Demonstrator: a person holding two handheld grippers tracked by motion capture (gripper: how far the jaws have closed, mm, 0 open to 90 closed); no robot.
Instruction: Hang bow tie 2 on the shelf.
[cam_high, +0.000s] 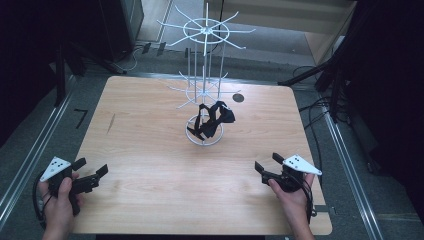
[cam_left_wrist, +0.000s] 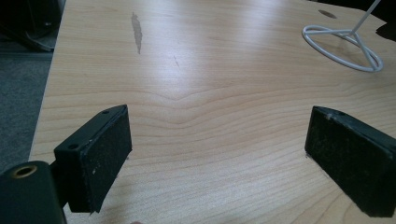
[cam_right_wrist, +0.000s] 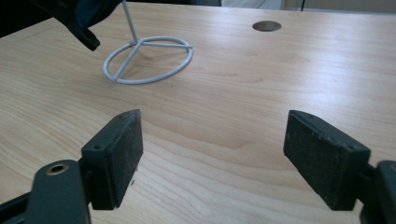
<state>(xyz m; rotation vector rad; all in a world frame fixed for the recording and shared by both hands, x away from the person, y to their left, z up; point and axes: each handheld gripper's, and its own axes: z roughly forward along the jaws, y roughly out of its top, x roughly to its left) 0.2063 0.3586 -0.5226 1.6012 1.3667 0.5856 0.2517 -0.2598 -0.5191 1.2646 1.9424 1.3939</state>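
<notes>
while both grippers rest low at the near table (cam_high: 150, 150) edge | left gripper (cam_high: 92, 172) jaws apart, empty | right gripper (cam_high: 266, 163) jaws apart, empty | black strap (cam_high: 212, 120) hangs on the white rack (cam_high: 205, 75), low, over its ring base | hanging looks done; nothing left in hand

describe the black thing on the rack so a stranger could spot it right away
Start at the wooden table and find the tall white wire rack near its middle. Low on it, just above the ring base, hangs a black strap bundle: the one dark, limp thing among thin white wires.
</notes>
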